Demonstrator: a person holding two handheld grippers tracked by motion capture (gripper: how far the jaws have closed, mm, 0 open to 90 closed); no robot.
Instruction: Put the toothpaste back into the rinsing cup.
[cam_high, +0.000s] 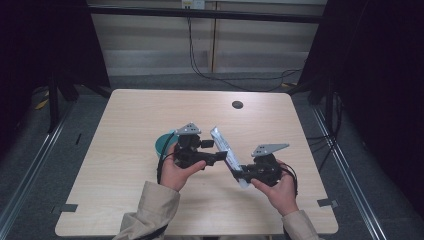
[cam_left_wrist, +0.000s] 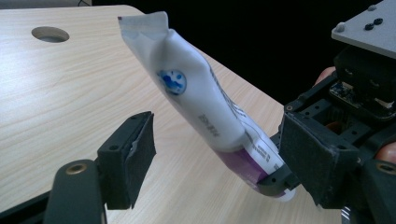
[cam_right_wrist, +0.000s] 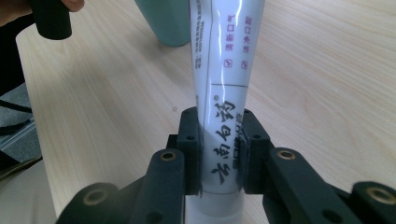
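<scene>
Toothpaste tube (cam_high: 226, 150), white w/ purple cap end, is up off the counter (cam_high: 125, 200), slanting over its near-middle, crimped end high and pointing toward the far edge. Right hand-held gripper (cam_high: 239, 173) is clamped tight on the low, cap-side part; in the right gripper view both pads pinch the printed body (cam_right_wrist: 219, 154), tube running straight up btwn them. Left hand-held gripper (cam_high: 222, 156) sits at mid-tube, jaws part open; in the left gripper view the tube (cam_left_wrist: 205, 102) lies btwn the pads w/ daylight on the near side, no squeeze visible, so not a grip.

Looks like a handover or a two-handed hold coming. To do it well: centre left pads on the fat middle of the tube, square to its length, close gently so paste isn't forced toward the cap. Right should hold firm until left has bite, else the tube swings.

Around: teal cup (cam_high: 162, 144) just beside the left hand, toward the counter's left edge, close enough to clip w/ a knuckle. Round cable hole (cam_high: 237, 104) near the far edge, well apart. Cables trail from both units; could snag near the cup.
</scene>
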